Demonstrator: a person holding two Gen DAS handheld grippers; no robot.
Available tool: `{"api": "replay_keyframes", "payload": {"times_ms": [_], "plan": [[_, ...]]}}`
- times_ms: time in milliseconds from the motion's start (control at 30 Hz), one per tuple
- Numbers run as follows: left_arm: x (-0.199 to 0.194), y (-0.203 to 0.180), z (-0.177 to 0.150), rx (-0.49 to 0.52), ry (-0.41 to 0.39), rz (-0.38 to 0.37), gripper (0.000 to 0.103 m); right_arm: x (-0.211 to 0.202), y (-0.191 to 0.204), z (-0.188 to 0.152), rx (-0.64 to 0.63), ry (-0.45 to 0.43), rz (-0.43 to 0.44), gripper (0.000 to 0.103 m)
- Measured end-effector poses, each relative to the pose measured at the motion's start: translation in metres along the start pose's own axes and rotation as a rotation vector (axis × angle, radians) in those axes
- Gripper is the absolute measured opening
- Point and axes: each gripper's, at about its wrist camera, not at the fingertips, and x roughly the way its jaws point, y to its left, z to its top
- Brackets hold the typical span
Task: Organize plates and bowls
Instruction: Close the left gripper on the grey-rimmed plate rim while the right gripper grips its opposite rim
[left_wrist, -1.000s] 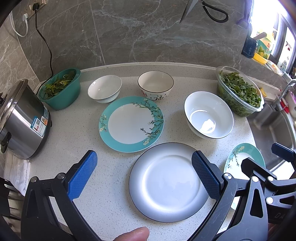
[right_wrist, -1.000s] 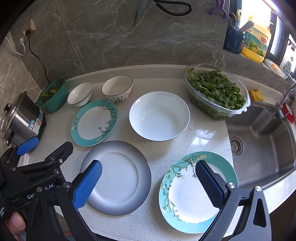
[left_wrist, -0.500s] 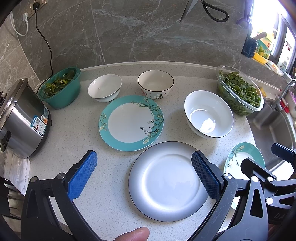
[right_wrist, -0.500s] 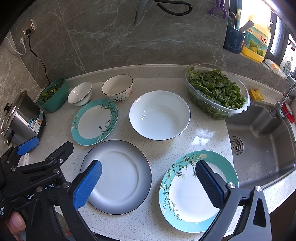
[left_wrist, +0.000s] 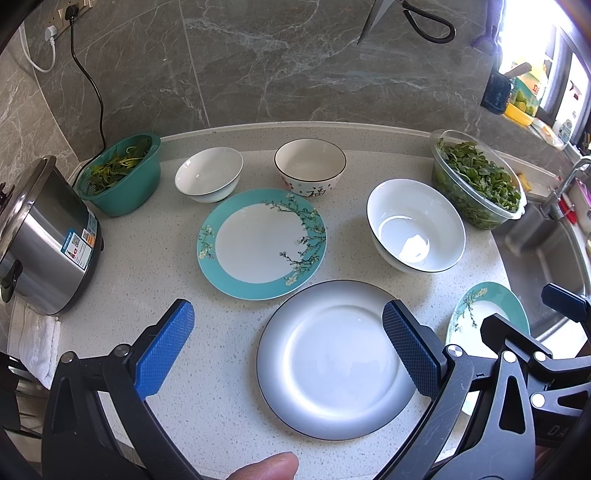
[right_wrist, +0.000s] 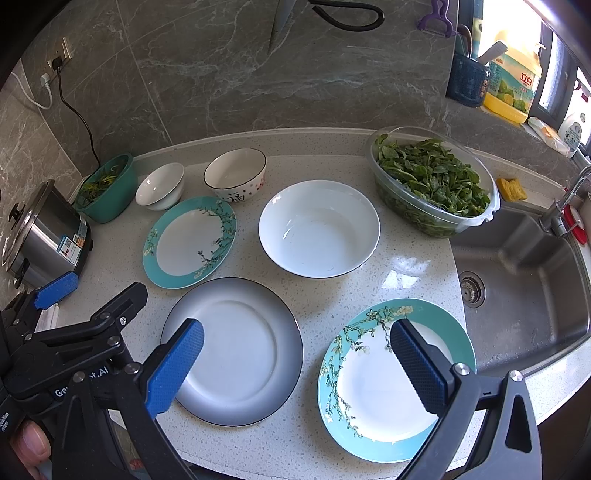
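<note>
The left tool (left_wrist: 286, 347) hung released above the bench (left_wrist: 147, 266), its blue pads wide apart, the grey plate (left_wrist: 332, 358) lying below and between them, nearer the right pad. The right tool (right_wrist: 295, 363) was likewise spread, one pad over the grey plate's (right_wrist: 236, 350) near edge, the other over the teal blossom plate (right_wrist: 369, 376). In the left view that plate (left_wrist: 476, 306) was half hidden by the right tool's frame. The second blossom plate (left_wrist: 262, 243), large white bowl (left_wrist: 415, 225), small white bowl (left_wrist: 208, 173) and lettered bowl (left_wrist: 310, 166) stood behind.
</note>
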Motion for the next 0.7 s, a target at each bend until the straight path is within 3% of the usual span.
{"api": "replay_keyframes", "payload": {"times_ms": [467, 700], "plan": [[0.007, 0.006, -0.006, -0.001, 0.03, -0.029, 0.103, 0.007, 0.001, -0.011, 0.002, 0.025, 0.008, 0.103], [0.048, 0.047, -0.032, -0.032, 0.139, -0.084, 0.102, 0.024, -0.007, -0.024, 0.078, 0.093, 0.193, 0.103]]}}
